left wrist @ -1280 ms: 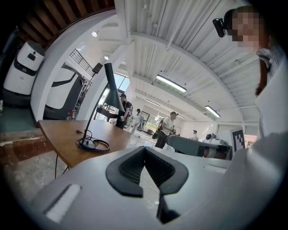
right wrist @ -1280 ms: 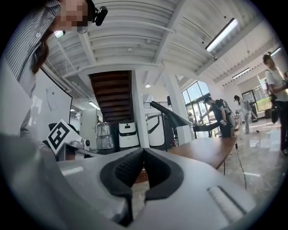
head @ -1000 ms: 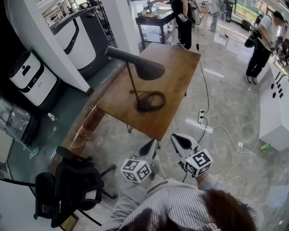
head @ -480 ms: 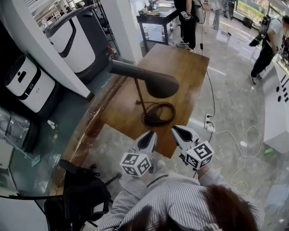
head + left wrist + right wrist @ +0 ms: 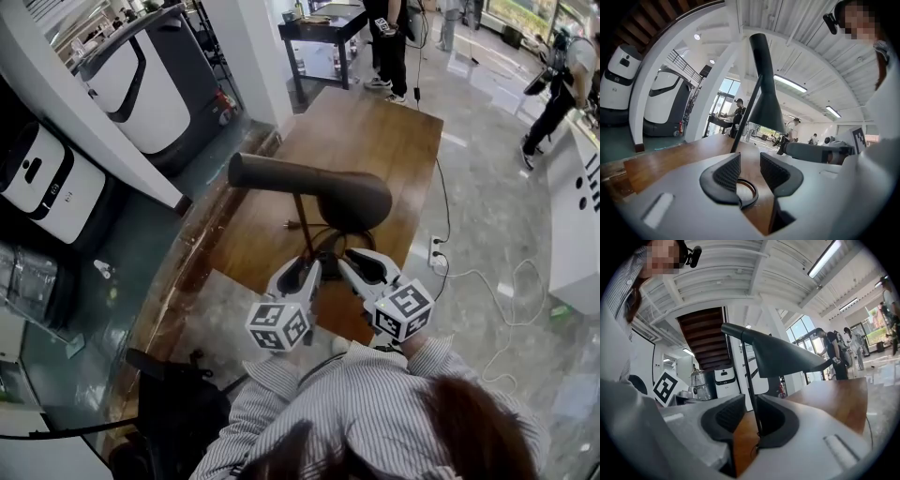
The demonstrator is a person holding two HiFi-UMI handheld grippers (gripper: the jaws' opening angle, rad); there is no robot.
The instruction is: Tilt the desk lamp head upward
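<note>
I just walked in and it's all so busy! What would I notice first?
The big dark desk lamp leaning over the wooden table in the middle. Just below it are two tools with checkered cubes, the left tool, jaws opening with nothing between them, and the right tool. Large white machines stand at the left.

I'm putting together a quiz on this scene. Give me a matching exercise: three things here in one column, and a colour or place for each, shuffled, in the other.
Things:
1. lamp head
2. table
3. power strip

Colour or place:
A. on the floor, cables plugged in
B. dark grey, above the tabletop
C. brown wood

Pairs: 1-B, 2-C, 3-A
</note>
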